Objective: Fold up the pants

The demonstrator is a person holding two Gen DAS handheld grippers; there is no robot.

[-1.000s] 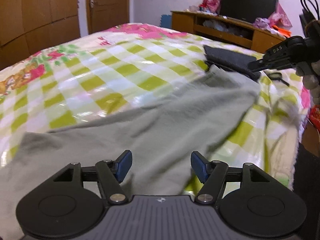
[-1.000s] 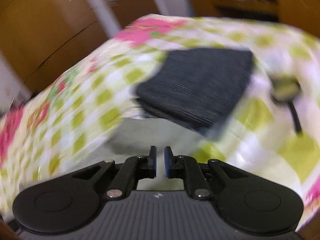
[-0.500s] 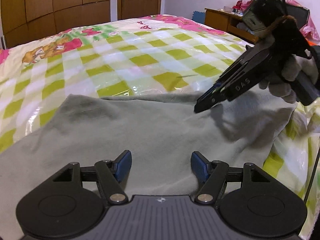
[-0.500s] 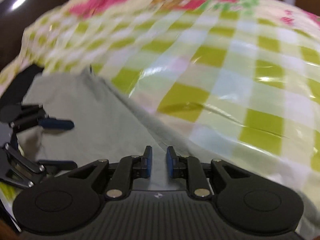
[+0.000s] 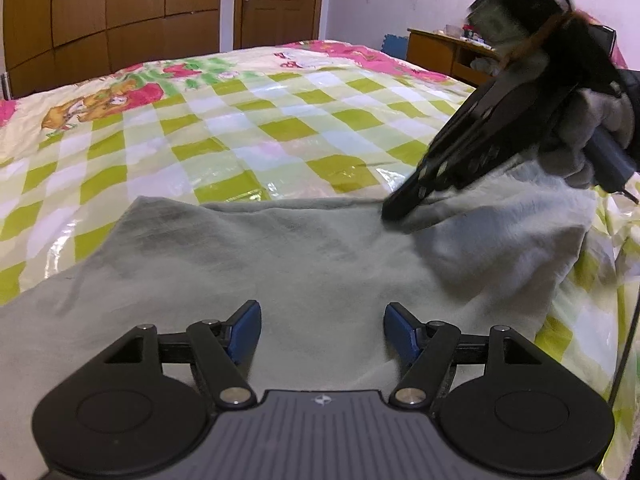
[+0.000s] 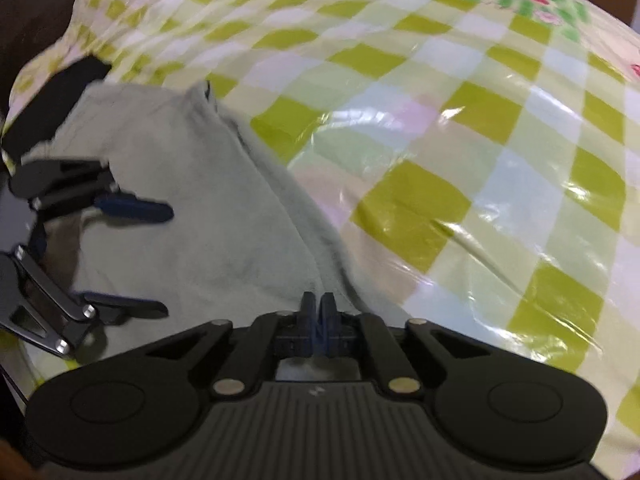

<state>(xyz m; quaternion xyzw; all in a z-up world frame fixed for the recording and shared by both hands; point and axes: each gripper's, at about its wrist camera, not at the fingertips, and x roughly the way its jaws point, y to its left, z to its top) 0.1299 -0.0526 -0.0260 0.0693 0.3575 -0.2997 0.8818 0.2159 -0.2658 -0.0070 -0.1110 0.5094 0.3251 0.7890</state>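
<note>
Grey-green pants (image 5: pixel 280 264) lie spread on the near part of a bed with a green-checked cover (image 5: pixel 280 128). My left gripper (image 5: pixel 322 320) hovers low over the middle of the cloth. Its blue pads are wide apart and still opening, and no fold sits between them. My right gripper (image 5: pixel 394 210) comes in from the right, pointing down onto the pants' far edge. In the right wrist view its jaws (image 6: pixel 319 306) are shut on that edge of the pants (image 6: pixel 192 200). The left gripper (image 6: pixel 160 258) shows there at the left, over the cloth.
A gloved hand (image 5: pixel 592 120) holds the right gripper. Wooden wardrobe doors (image 5: pixel 120 20) and a door (image 5: pixel 280 0) stand behind the bed, with a low wooden cabinet (image 5: pixel 444 52) at the back right. The bed's edge drops away at the right, where a thin cable (image 5: pixel 628 340) hangs.
The right gripper swung away from a dark folded cloth, came down on the far edge of the pants and closed. The left gripper shifted a little sideways and lower over the pants.
</note>
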